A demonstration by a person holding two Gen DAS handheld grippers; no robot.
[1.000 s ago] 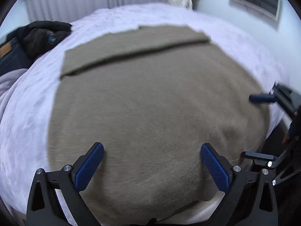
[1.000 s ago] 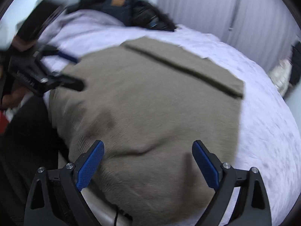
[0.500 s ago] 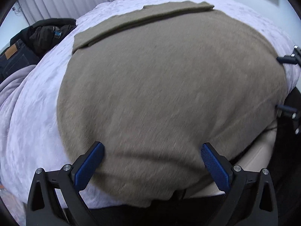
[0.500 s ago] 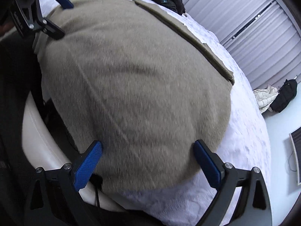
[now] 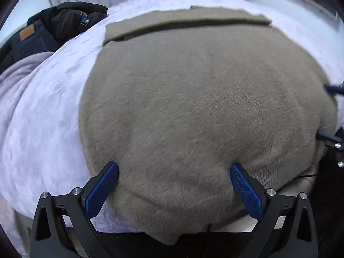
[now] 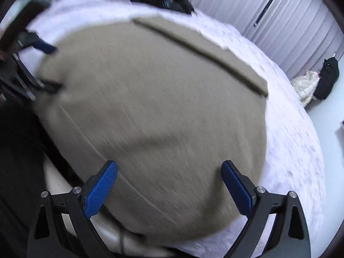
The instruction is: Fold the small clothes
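A taupe knit garment point(image 5: 193, 99) lies spread flat on a white bed cover point(image 5: 43, 111), its far edge folded over into a narrow band point(image 5: 185, 21). Its near hem hangs over the bed's front edge. My left gripper point(image 5: 174, 185) is open, its blue pads astride the near-left part of the cloth, low over it. My right gripper point(image 6: 169, 182) is open over the near-right part of the same garment point(image 6: 161, 99). The right gripper's fingers point(image 5: 334, 90) show at the right edge of the left wrist view; the left gripper's fingers point(image 6: 45, 47) show at the left of the right wrist view.
Dark clothes and jeans point(image 5: 53, 28) are piled at the bed's far left, beside a lilac blanket point(image 5: 17, 79). White slatted blinds point(image 6: 290, 21) line the back wall. A cream item and a black item point(image 6: 316, 81) lie by the wall. The bed's front edge drops off below the grippers.
Both grippers have come down and forward over the garment's near edge after being raised half a second ago. Both stay open. The garment has not visibly shifted.
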